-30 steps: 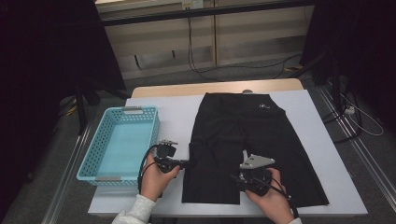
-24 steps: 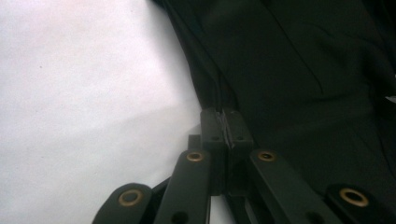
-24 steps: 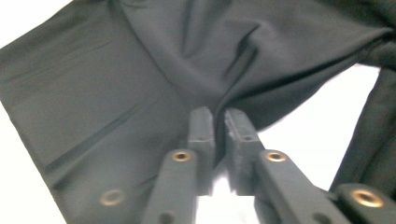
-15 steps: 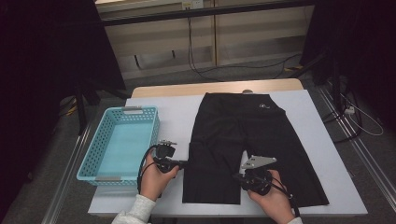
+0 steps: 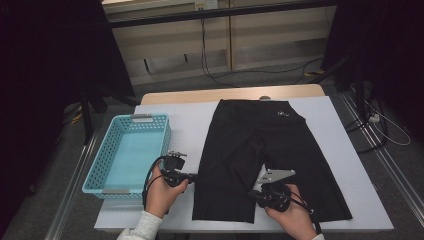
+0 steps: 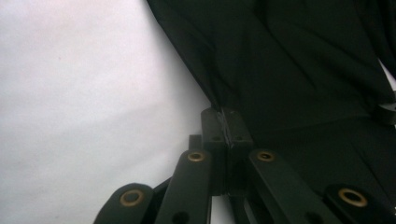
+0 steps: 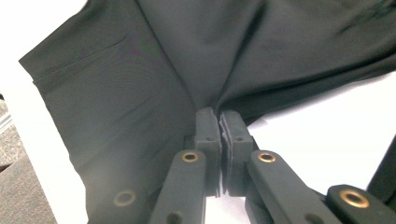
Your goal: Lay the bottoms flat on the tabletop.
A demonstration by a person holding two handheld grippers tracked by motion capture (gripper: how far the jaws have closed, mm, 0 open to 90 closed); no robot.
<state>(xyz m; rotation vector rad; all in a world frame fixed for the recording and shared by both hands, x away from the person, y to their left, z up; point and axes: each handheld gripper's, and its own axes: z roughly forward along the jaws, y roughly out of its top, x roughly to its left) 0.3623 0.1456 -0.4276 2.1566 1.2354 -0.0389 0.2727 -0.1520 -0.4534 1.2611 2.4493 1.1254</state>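
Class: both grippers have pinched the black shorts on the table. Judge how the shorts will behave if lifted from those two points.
The black shorts will likely droop floppily: fabric already puckers into folds at the left gripper and right gripper. They look thin and flat, so probably light. The unheld right leg may trail across the white table.

Basket [image 5: 129, 152]: turquoise, perforated walls, 2 grey handles — sits on the table's left part.
Table [image 5: 185, 120]: white top, with a wooden edge along its far side.
Cables [image 5: 260, 72]: dark, trailing across the grey floor beyond — near the pale cabinet fronts.
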